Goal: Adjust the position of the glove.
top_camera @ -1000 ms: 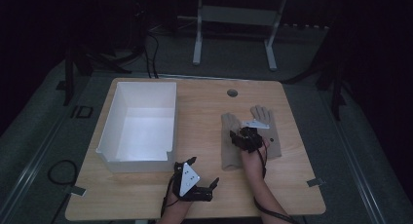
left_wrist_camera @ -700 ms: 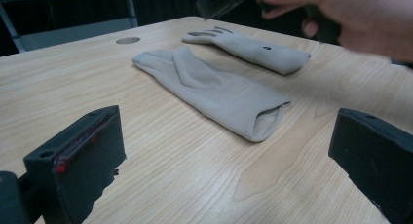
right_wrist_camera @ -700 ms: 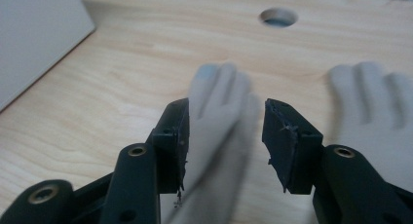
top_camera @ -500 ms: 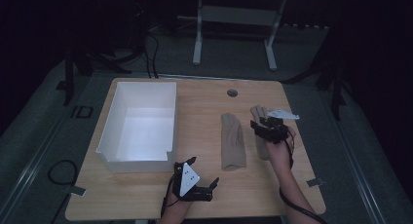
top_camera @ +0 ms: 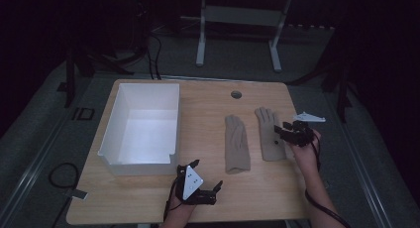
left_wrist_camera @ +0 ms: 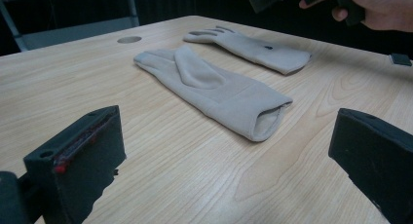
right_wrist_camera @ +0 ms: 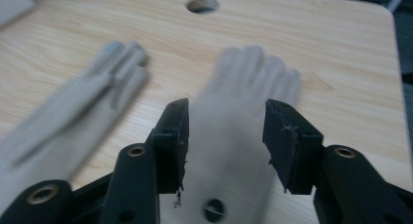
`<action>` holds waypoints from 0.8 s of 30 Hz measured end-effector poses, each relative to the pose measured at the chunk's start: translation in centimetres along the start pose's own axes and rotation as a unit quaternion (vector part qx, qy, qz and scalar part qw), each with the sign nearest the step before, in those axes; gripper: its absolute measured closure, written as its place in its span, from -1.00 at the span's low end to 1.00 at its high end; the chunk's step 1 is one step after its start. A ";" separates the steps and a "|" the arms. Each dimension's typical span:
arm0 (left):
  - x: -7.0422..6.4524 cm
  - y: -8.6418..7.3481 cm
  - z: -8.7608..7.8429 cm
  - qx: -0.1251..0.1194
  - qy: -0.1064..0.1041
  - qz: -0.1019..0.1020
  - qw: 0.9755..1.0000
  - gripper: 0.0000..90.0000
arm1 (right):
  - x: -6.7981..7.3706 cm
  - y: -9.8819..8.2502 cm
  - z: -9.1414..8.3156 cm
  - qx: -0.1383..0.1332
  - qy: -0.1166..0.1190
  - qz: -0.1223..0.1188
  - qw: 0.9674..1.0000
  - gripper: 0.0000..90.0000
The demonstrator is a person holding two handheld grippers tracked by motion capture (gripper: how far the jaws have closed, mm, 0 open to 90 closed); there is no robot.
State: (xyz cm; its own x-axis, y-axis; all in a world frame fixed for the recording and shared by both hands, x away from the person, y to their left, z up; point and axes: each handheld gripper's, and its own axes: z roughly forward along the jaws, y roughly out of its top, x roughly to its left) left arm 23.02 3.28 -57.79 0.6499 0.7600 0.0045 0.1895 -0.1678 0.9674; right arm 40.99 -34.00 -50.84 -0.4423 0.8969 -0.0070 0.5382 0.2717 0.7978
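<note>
Desk point(top_camera: 208, 109): wooden, carrying a white box point(top_camera: 141, 129) at the left and two beige gloves at the right.
Folded glove point(top_camera: 236, 143): lies flat, mid-desk.
Flat glove point(top_camera: 269, 134): just beside it, fingers spread.
Right gripper point(right_wrist_camera: 226, 136): jaws open, straddling the flat glove above it, gripping nothing.
Left gripper point(top_camera: 205, 188): near the front edge, jaws wide apart, empty.
Progress: apparently early; both gloves lie outside the box, which looks empty.
</note>
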 end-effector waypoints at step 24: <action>0.1 0.0 -0.1 -0.001 0.002 -0.003 1.000 -1.00 | 0.6 -2.6 4.6 0.047 -0.028 0.037 0.998 0.85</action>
State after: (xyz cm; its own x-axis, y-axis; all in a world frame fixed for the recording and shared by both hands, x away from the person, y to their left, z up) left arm 23.01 3.38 -57.80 0.6462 0.7632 -0.0003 0.1913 -0.1615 0.9682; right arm 42.66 -32.58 -55.65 -0.3584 0.9335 0.0143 0.6337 0.2320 0.7380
